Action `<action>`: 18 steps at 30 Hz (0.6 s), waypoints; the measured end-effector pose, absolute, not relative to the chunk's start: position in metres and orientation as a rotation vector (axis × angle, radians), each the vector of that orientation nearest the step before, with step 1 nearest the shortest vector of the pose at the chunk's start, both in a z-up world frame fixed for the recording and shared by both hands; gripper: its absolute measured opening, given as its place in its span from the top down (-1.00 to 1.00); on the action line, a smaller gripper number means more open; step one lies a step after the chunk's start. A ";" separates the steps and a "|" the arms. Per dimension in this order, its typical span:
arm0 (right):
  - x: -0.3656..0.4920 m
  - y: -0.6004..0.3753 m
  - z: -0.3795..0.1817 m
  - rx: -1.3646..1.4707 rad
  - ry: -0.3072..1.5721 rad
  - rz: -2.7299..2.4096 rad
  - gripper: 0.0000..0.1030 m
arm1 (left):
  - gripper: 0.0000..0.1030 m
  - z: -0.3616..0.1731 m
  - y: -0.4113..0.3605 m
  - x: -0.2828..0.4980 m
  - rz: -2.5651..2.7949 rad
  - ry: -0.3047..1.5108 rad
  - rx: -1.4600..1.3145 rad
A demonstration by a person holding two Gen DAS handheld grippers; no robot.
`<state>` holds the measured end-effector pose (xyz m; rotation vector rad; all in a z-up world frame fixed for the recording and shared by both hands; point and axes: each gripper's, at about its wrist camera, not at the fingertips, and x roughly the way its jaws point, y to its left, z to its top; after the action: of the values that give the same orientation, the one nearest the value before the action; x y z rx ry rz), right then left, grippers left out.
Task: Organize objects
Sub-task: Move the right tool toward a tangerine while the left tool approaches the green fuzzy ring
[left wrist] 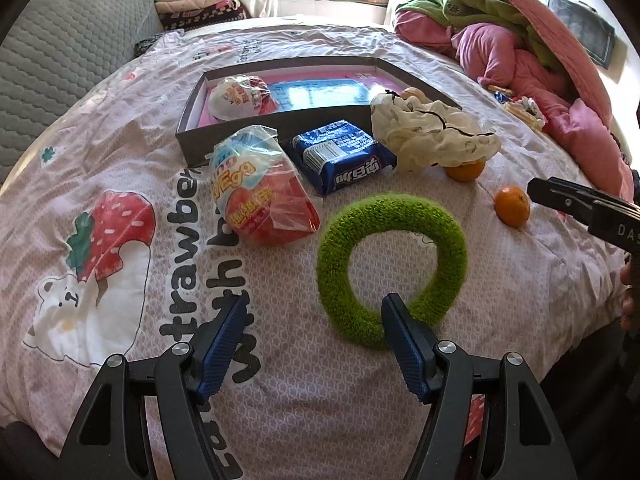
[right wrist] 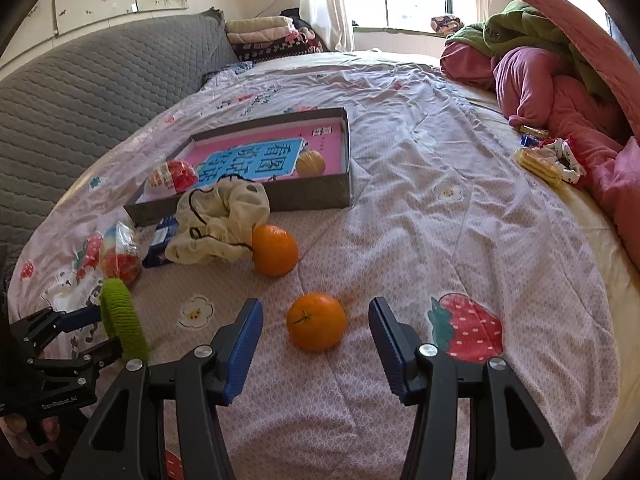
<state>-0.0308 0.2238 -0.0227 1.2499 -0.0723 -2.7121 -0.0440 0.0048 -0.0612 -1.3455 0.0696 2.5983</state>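
Note:
A green fuzzy ring (left wrist: 392, 264) stands tilted up off the bedspread, its near rim against the right finger (left wrist: 404, 344) of my left gripper (left wrist: 314, 320). That gripper's jaws stand wide and do not pinch the ring. In the right wrist view the ring (right wrist: 120, 320) shows upright beside the left gripper (right wrist: 80, 336). My right gripper (right wrist: 315, 304) is open low over the bed, with an orange (right wrist: 316, 322) lying between its fingertips, untouched. A second orange (right wrist: 275, 250) lies against a cream cloth (right wrist: 218, 224). The grey box (left wrist: 280, 120) holds a pink book and a wrapped egg toy (left wrist: 240, 94).
A bagged egg toy (left wrist: 264, 196) and a blue packet (left wrist: 344, 156) lie in front of the box. A tan ball (right wrist: 310, 162) sits in the box. Pink and green bedding (right wrist: 560, 80) is piled at the right, snacks (right wrist: 540, 166) beside it. A grey quilted cushion (right wrist: 100, 92) stands left.

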 end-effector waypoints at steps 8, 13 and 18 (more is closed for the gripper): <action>-0.034 0.213 -0.036 1.298 0.028 -2.714 -0.06 | -0.42 -0.064 0.003 -0.045 2.593 0.045 -1.343; -0.038 0.213 -0.043 1.330 0.028 -2.713 -0.06 | -0.44 -0.065 0.002 -0.045 2.593 0.036 -1.339; -0.040 0.213 -0.046 1.341 0.031 -2.712 -0.06 | -0.46 -0.068 -0.001 -0.048 2.584 -0.001 -1.344</action>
<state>-0.0397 0.2125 -0.0461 1.3413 0.0310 -2.7119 -0.0476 -0.0005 -0.0677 -1.3441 -0.0012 2.5841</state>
